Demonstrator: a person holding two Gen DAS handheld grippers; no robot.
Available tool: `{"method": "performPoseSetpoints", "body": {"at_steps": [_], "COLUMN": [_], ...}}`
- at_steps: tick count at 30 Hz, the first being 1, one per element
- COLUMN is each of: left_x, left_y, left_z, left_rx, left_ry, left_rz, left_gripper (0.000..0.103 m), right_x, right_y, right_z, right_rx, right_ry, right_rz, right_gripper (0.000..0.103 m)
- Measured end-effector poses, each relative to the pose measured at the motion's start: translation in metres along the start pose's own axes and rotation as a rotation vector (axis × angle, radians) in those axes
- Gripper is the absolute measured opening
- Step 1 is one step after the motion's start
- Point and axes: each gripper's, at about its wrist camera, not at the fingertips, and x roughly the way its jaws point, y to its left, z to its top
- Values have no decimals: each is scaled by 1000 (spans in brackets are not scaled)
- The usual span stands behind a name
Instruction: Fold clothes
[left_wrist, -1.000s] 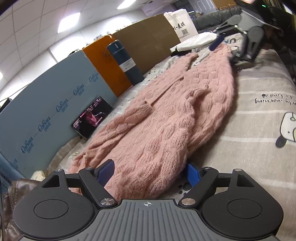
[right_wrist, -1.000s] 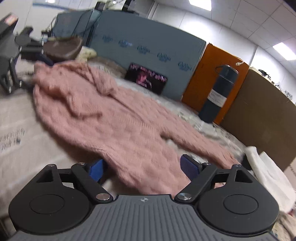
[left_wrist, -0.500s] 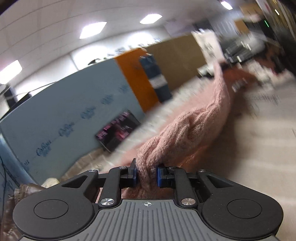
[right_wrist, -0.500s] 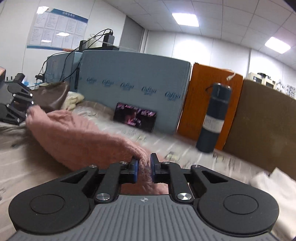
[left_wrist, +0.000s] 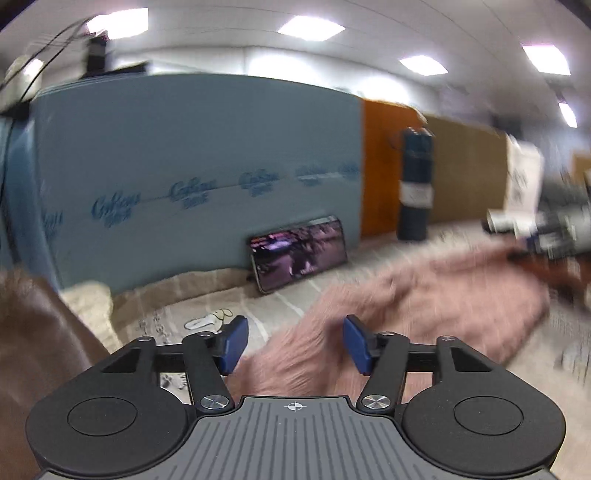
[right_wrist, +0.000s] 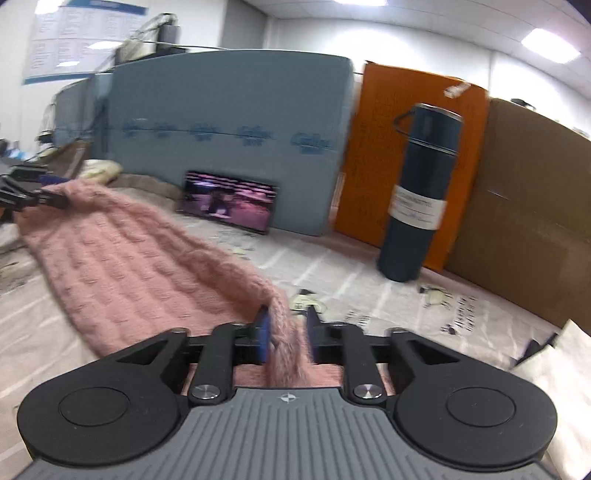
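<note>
Bed (right_wrist: 332, 266): left gripper (left_wrist: 291, 341) fingers (left_wrist: 232, 343) now apart.

Pink sweater (right_wrist: 122, 266): fuzzy cable-knit wool-like cloth, matt, thick and nubbly
Bed sheet (right_wrist: 332, 273): thin printed cloth, pale, matt, lightly creased
Flask (right_wrist: 421, 184): dark blue, smooth satin finish, with white paper label
Phone (right_wrist: 231, 201): glossy lit screen
Blue board (right_wrist: 229, 110): smooth matt foam-like panel
Orange board (right_wrist: 373, 155): matt
Brown board (right_wrist: 517, 206): plain matt cardboard
Right gripper (right_wrist: 285, 338): matt black plastic, blue pads, shiny metal screws, ribbed grey body
</note>
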Motion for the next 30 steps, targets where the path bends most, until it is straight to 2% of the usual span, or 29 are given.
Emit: {"method": "performPoseSetpoints", "body": {"at_steps": [2,4,6,10,13,15,17,19,20,21,22,23,24,26,28,30], "left_x": [6,16,25,19,1,-10,-19,-24,-24,-22,-21,-20,-19,-17,-16,-17], "left_y": [2,-5,-12,-27,-41,-49,-57,-63,-65,-67,-69,-70,-69,-66,-64,-62], "left_z": [1,-2,-5,-5,-2,-3,-6,-10,-11,-13,-14,-15,-16,-18,-19,-21], "left_rx": [-44,1,44,70,17,-44,-80,-84,-77,-72,-67,-65,-71,-79,-87,-96], "left_ry": [7,46,83,61,3,-24,-40,-50,-50,-45,-41,-37,-34,-29,-27,-28], "left_rz": [53,142,226,290,293,232,164,125,118,115,113,110,104,102,107,119], "left_gripper": [62,68,68,72,83,84,84,84,84,84,84,84,84,84,84,84], "right_x": [0,-3,-10,-32,-50,-63,-71,-75,-76,-77,-75,-73,-70,-67,-68,-63], "right_y": [-4,-7,-12,-19,-23,-26,-33,-43,-48,-51,-53,-53,-53,-53,-58,-65], "right_z": [-4,-7,-12,-28,-42,-52,-62,-68,-68,-68,-67,-66,-64,-58,-48,-35], "right_rx": [15,13,15,47,81,104,180,288,331,366,378,372,365,355,383,402], "right_ry": [9,23,36,46,48,49,33,13,1,-9,-10,-4,-5,-32,-85,-86], "right_rz": [-22,-49,-79,-137,-179,-207,-214,-209,-210,-207,-210,-226,-248,-294,-299,-310], "right_gripper": [45,49,56,63,68,68,68,63,52,36,30,15,9,9,9,9]}}
